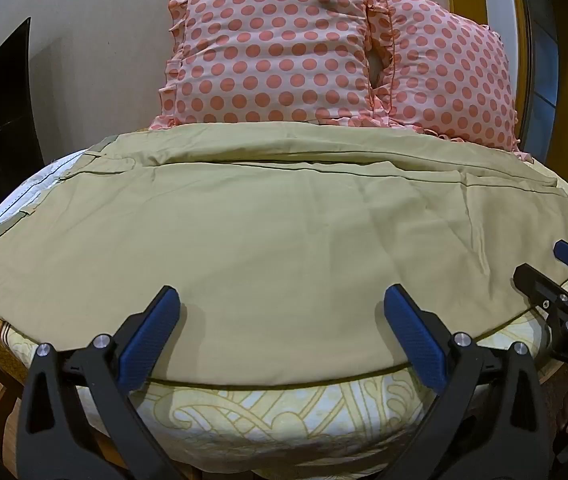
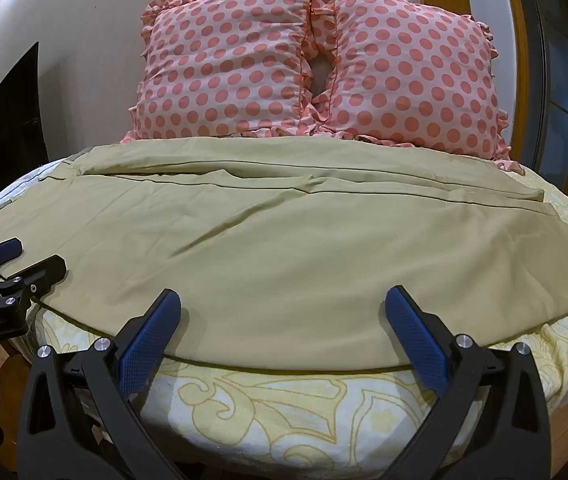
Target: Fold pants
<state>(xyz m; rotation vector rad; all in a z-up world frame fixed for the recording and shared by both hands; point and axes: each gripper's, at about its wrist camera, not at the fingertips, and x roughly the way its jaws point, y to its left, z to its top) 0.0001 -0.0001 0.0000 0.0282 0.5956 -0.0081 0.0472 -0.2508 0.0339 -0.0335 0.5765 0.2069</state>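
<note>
Right now your khaki pants (image 1: 268, 240) lie spread flat across the bed, crosswise in front of the two polka-dot pillows (image 2: 320, 68), with their near hem running along the bed's front edge over the yellow-patterned bedsheet (image 2: 284, 408). Your left gripper (image 1: 282, 300) hovers just above that hem with its jaws wide apart and nothing between the blue pads; your right gripper (image 2: 284, 300) does the same further along the hem, jaws equally wide. The far edge of the pants tucks against the pillows, so you cannot see where the fabric ends there. The waistband end curves out toward the frame's left rim and is distorted; pocket detail is hard to make out. A dark panel (image 1: 0, 128) left of the pillows is cut off.
</note>
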